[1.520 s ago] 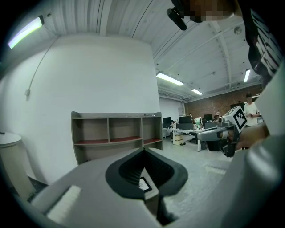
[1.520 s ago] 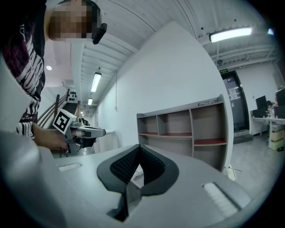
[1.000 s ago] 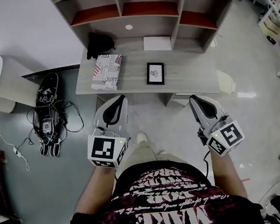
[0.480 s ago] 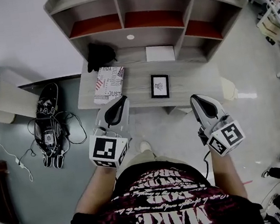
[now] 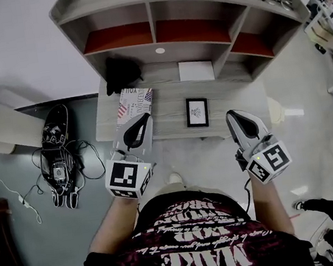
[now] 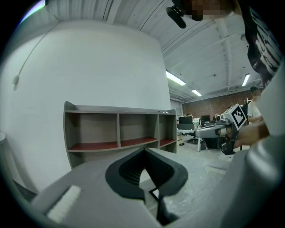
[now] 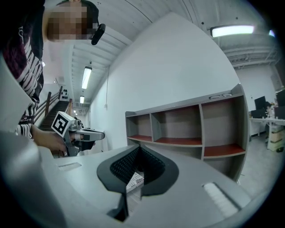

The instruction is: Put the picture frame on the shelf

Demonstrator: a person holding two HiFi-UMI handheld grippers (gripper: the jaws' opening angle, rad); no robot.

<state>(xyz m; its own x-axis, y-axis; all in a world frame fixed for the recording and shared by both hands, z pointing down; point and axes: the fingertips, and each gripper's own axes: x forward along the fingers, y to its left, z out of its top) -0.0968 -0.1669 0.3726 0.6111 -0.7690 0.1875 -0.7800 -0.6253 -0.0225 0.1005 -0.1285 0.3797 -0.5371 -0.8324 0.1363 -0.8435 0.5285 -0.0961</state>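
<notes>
The left hand-held gripper (image 5: 144,120) and the right hand-held gripper (image 5: 232,117) are both clenched on nothing at the table's (image 5: 239,100) near edge. The picture frame (image 5: 197,112) lies flat on it between them, ungrasped, so the reach is the step in hand. Next, one gripper must open and straddle the frame's edge. A patterned book (image 5: 133,106) lies just beside the frame, while a white box (image 5: 196,70) and a black bundle (image 5: 122,73) sit under the shelf (image 5: 151,21).

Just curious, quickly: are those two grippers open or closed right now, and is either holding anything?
Left gripper: closed, holding nothing.
Right gripper: closed, holding nothing.
</notes>
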